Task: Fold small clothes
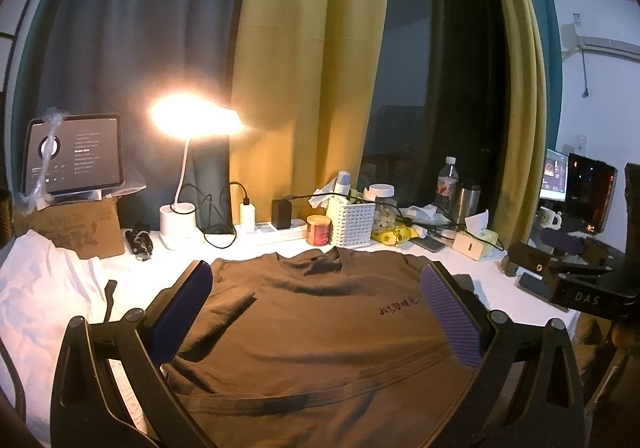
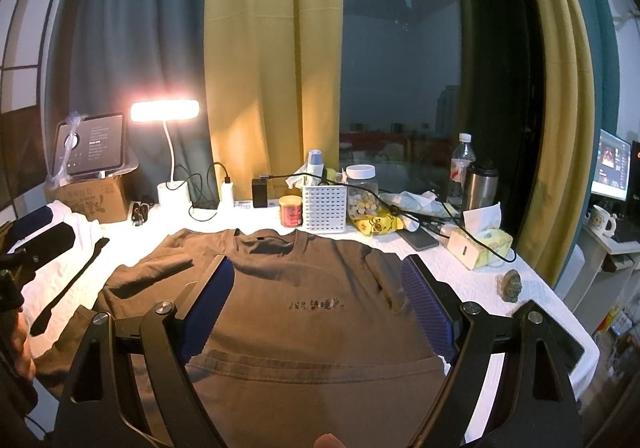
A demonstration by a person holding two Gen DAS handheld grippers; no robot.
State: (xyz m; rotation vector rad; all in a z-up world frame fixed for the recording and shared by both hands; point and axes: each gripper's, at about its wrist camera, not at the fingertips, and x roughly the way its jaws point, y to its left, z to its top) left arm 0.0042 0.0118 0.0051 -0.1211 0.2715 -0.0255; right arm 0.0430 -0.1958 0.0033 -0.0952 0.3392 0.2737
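Note:
A brown T-shirt [image 1: 312, 332] [image 2: 312, 328] lies face up on the white table, collar toward the back, with black lettering [image 2: 316, 304] on the chest. Both sleeves are folded in over the body and the hem is doubled up in a band near the front edge. My left gripper [image 1: 316, 312] hovers open above the shirt's middle, nothing between its purple pads. My right gripper [image 2: 318, 304] is also open over the chest, empty. In the left wrist view the right gripper [image 1: 576, 288] shows at the right edge; in the right wrist view the left gripper [image 2: 36, 244] shows at far left.
A white garment [image 1: 44, 288] lies at the left. Along the back stand a lit desk lamp [image 1: 178, 224], a tablet on a cardboard box [image 1: 76, 156], a power strip, a red tin [image 2: 290, 211], a white basket [image 2: 324, 208], a jar, bottles, a phone and a tissue box [image 2: 480, 244].

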